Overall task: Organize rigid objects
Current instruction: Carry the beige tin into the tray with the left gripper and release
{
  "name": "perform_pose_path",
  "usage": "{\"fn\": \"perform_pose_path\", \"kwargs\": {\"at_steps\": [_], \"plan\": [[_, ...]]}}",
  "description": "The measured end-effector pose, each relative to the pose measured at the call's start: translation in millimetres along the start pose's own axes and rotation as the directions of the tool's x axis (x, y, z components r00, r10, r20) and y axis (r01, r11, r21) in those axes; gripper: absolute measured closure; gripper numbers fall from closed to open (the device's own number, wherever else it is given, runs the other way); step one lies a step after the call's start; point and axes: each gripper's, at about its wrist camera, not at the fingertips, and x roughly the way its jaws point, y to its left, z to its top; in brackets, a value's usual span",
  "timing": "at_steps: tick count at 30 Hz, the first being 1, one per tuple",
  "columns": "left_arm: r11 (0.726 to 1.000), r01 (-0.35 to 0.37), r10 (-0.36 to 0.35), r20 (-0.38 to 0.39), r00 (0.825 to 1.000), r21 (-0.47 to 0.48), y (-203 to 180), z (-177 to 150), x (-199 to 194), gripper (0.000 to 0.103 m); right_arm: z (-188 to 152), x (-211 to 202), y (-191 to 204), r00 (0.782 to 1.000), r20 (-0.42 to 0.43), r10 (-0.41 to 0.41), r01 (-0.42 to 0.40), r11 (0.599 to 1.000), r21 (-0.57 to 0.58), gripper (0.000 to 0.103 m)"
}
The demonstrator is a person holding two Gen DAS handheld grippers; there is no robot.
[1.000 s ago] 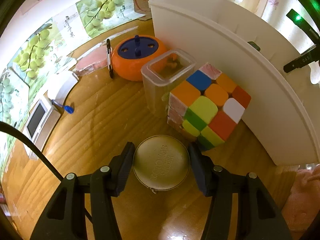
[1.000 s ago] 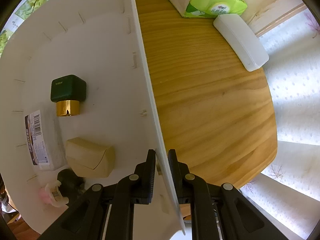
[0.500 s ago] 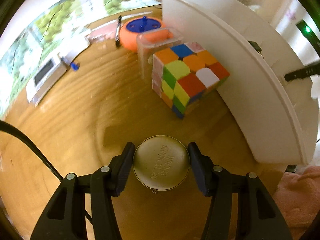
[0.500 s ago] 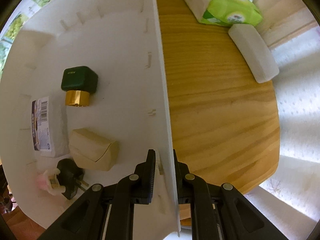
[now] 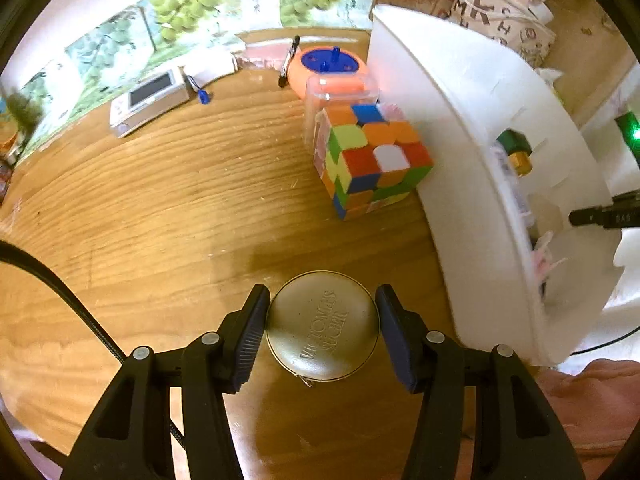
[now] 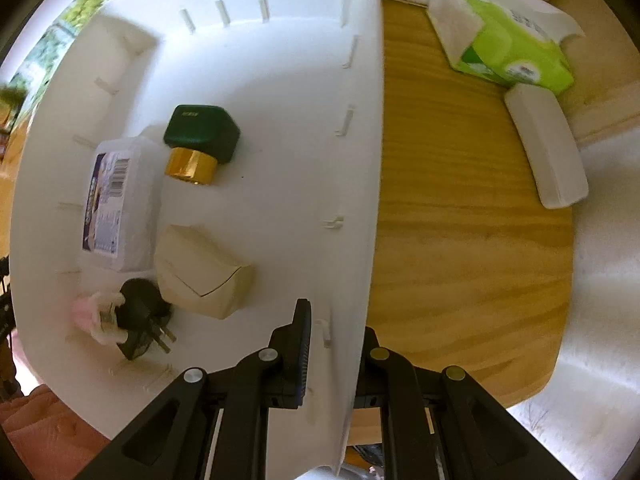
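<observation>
Tin (image 5: 322, 326) lettered "VICTORIA'S SECRET" sits clamped in my left gripper (image 5: 321, 330), near the bin (image 5: 472, 128); right gripper (image 6: 334, 354) pinches its wall.

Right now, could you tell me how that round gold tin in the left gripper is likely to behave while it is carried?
The round gold tin looks like rigid metal, so it should not flex between the left gripper pads. Its smooth curved rim gives each pad little contact, so it may pivot or slip. Set down on edge, it would probably roll across the wooden table.
</observation>
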Motion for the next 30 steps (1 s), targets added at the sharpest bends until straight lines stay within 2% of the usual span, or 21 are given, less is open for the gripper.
{"fn": "perform_pose_path", "kwargs": {"at_steps": [3,13,22,30], "plan": [[1.000,-0.005,0.005,0.032,0.999,-0.019,-5.8,-1.5,-12.7,0.045,-1.6,-1.3,2.7,1.000,0.007,0.002,-0.002,0.999,-0.036,0.092],[0.999,0.019,-0.013,0.146,0.989,-0.042,-39.7,25.6,-41.3,0.045,-2.9,-11.8,4.2,0.999,0.035,0.033,-0.028,0.990,-0.140,0.096],[1.000,0.023,-0.023,0.231,0.973,-0.001,-75.2,49.0,-63.1,0.045,-5.0,-13.7,5.4,0.997,0.035,0.066,-0.055,0.969,-0.241,0.094],[0.997,0.064,-0.071,0.271,0.960,0.035,-109.4,69.1,-66.4,0.045,3.5,-16.2,1.2,0.997,0.043,0.068,-0.053,0.956,-0.290,0.094]]}}
